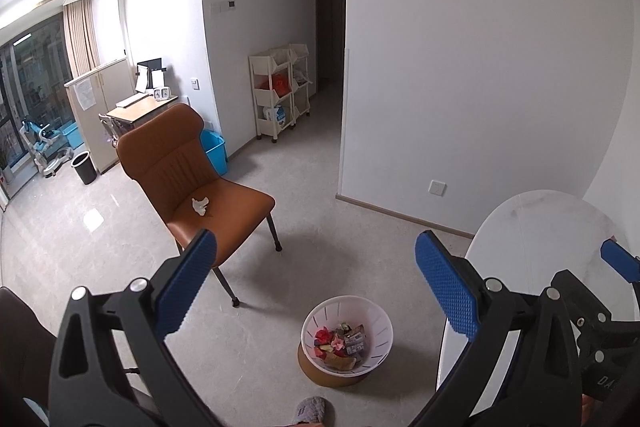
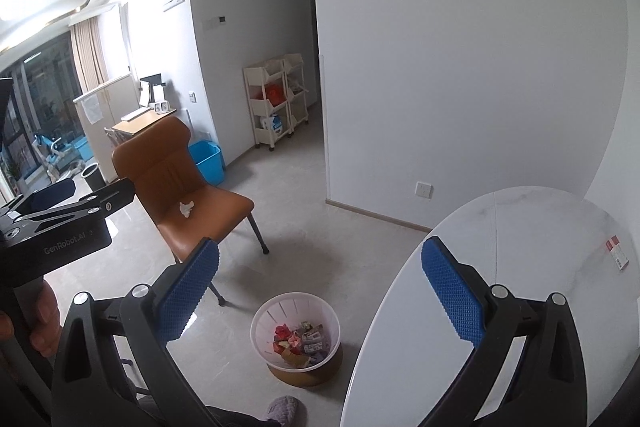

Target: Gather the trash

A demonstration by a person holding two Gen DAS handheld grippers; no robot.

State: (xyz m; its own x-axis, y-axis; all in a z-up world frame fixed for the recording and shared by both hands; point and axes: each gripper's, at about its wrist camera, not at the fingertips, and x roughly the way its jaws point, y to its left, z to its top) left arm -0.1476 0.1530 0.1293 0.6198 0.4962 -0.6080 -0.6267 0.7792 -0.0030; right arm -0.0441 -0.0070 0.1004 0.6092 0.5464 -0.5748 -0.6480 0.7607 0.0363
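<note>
A: Left gripper (image 1: 316, 275)?
B: Jaws spread wide, nothing between the blue pads (image 1: 186, 287). Held up above the floor (image 1: 280, 187).

A: Right gripper (image 2: 320, 281)?
B: Same, spread wide and empty. Its right finger sits over the white tabletop (image 2: 540, 227). From the left wrist view, the right gripper shows at the far right edge, beside the left one.

A: Trash?
B: A crumpled white tissue (image 1: 200, 206) lies on the seat of the brown chair (image 1: 180, 163), ahead and left of both grippers, well apart from them. On the tabletop there is a small red-and-white card or wrapper (image 2: 618, 253), ahead and right of the right gripper, near the far edge. Can't read it.

A: Bin?
B: A white slotted basket (image 1: 347, 337) on the floor, below and between the left gripper's fingers, with a brown base. It holds mixed wrappers (image 1: 340, 341), red, pink and grey. It stands just beside the tabletop edge, near the chair's front legs.

A: The person?
B: A hand (image 2: 38, 323) grips the left tool's handle at the left edge of the right wrist view. A slipper toe (image 1: 314, 411) is at the bottom, just behind the basket.

A: Background?
B: A blue bucket (image 1: 214, 151) behind the chair, a white shelf cart (image 1: 280, 91) further ahead by the hallway, and a black bin (image 1: 85, 167) far left.
</note>
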